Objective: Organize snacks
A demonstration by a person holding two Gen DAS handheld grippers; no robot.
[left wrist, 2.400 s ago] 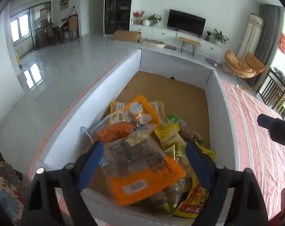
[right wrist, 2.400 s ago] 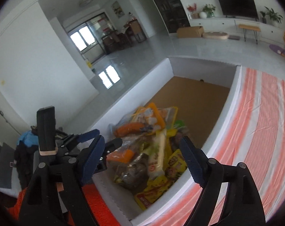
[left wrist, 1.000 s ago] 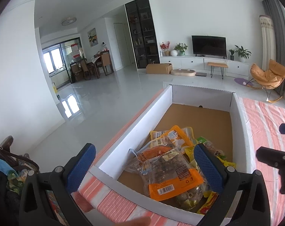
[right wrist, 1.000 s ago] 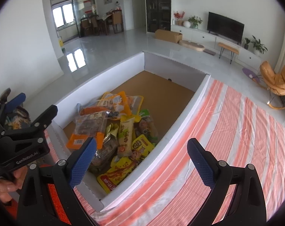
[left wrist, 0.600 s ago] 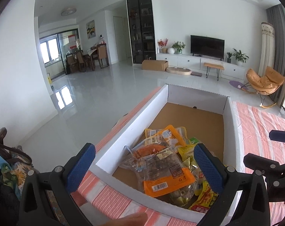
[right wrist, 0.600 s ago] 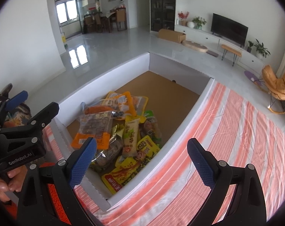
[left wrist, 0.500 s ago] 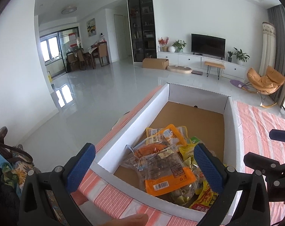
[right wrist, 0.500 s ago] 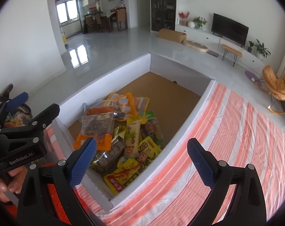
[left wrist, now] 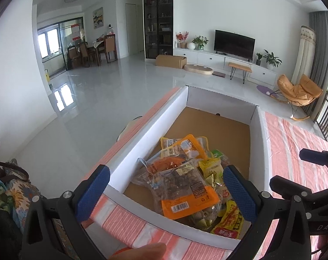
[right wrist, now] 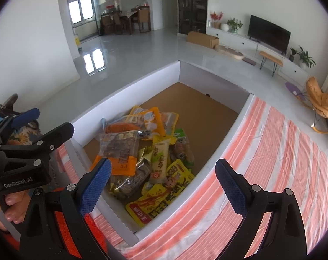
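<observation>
A striped cloth [right wrist: 272,156] surrounds the box [right wrist: 124,86]. Snack packets [right wrist: 142,151] lie heaped in its near end, none outside. Both grippers, left [left wrist: 166,192] and right [right wrist: 161,179], hover above with jaws spread, empty.

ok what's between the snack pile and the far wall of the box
Nothing: in both wrist views the stretch from the snack pile to the box's far wall is bare brown cardboard floor.
</observation>
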